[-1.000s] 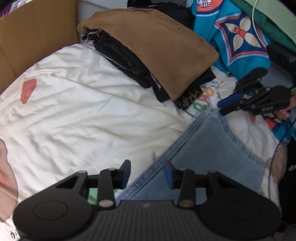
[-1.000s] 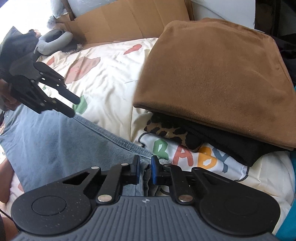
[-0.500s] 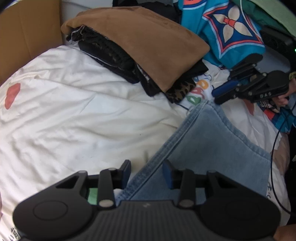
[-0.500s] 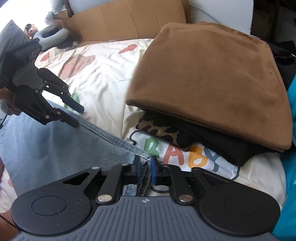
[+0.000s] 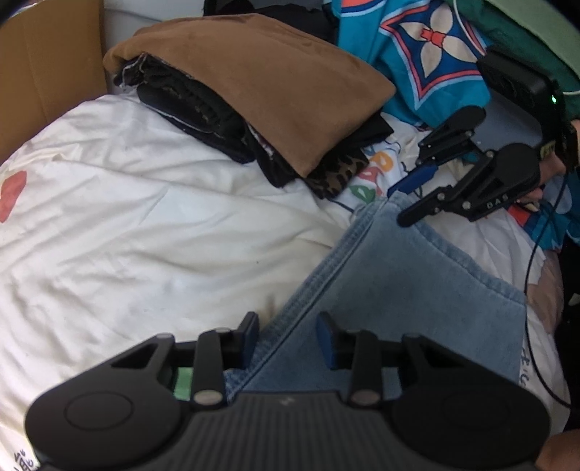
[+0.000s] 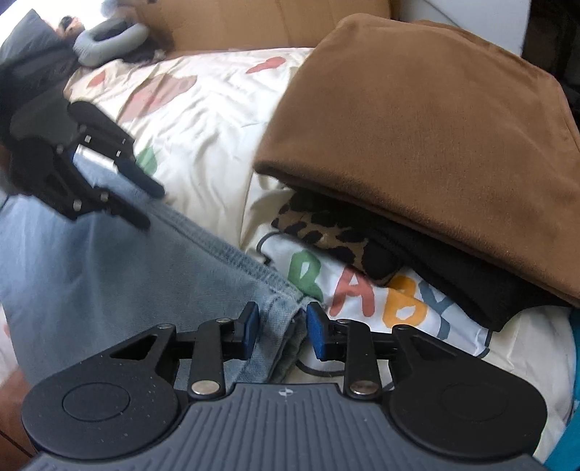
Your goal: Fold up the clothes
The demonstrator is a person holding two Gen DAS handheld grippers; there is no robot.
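The right gripper (image 6: pixel 281 328) is opening, releasing the denim garment's (image 6: pixel 108 275) corner onto the bedsheet (image 5: pixel 145 224), while the left gripper (image 5: pixel 286 337), closing without pressing, is straddling its hem to keep the fold aligned.

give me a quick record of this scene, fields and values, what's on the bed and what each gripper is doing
surface: bed sheet, white with coloured prints and the letters BABY
garment being folded: blue denim piece, lying flat on the sheet
left gripper: jaws closing, denim hem between them, pads not yet pressing on it
right gripper: jaws opening, bunched denim corner between them, pads clear of it
folded stack: brown garment on top, black and leopard-print pieces beneath
behind stack: cardboard
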